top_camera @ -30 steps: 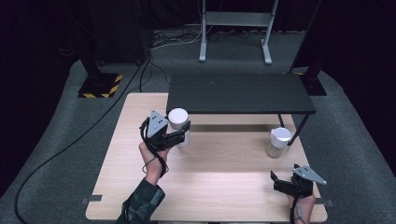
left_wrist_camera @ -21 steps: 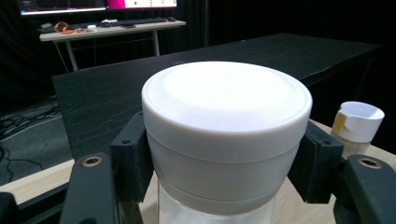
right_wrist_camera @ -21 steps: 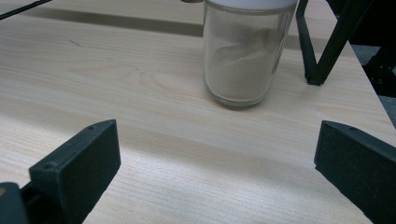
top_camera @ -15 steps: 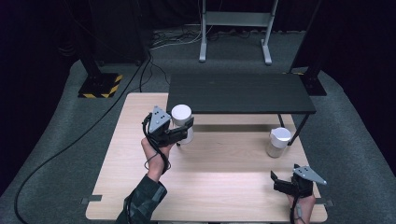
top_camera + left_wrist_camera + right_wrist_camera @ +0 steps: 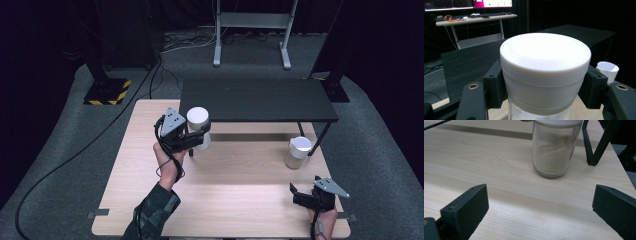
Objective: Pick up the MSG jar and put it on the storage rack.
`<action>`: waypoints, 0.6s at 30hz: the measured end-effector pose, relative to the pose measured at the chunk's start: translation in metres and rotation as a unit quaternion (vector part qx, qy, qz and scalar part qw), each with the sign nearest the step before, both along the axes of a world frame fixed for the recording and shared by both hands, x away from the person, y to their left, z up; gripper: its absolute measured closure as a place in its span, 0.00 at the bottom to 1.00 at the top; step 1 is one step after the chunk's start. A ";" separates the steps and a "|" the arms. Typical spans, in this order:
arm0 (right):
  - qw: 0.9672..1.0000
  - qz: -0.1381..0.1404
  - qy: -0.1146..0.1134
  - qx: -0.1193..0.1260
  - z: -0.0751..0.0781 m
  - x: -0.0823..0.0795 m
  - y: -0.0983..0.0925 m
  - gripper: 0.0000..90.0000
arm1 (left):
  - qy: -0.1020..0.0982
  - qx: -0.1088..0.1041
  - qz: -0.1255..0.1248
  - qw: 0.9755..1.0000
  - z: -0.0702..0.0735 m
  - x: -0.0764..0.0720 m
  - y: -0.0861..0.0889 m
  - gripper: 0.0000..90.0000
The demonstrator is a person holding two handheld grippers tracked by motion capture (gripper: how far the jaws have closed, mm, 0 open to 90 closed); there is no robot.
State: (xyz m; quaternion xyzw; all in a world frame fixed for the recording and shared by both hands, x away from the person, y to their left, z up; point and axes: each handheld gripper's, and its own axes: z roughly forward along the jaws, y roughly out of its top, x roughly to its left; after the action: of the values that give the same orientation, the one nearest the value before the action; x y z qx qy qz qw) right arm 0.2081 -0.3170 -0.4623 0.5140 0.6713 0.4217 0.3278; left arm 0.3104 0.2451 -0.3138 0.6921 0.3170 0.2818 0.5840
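Left gripper [image 5: 196, 136] is carrying its jar [image 5: 198, 120] a little farther toward the shelf [image 5: 255, 99] than a second ago, pads clamping just under the white lid | right gripper [image 5: 301, 194] is keeping still, fingers [image 5: 465, 206] spread wide, empty | second jar [image 5: 554, 147] is standing ahead between them, shelf leg [image 5: 600, 143] just beside it.

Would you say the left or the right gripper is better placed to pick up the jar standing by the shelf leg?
Right: the right gripper sits open, facing that jar. The left gripper already grips another jar.
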 end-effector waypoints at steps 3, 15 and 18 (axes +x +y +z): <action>1.000 0.000 0.000 0.000 0.000 0.000 0.000 0.00 | -0.003 0.000 -0.003 1.000 0.003 0.001 -0.002 0.38; 1.000 0.000 0.000 0.000 0.000 0.000 0.000 0.00 | -0.008 0.004 -0.021 1.000 0.014 0.007 -0.009 0.38; 1.000 0.000 0.000 0.000 0.000 0.000 0.000 0.00 | -0.008 0.002 -0.024 1.000 0.016 0.008 -0.011 0.38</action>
State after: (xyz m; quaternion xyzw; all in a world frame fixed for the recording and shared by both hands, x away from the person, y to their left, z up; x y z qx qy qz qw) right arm 0.2080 -0.3171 -0.4623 0.5139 0.6712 0.4219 0.3278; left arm 0.3184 0.2339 -0.2974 0.6987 0.2946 0.2740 0.5916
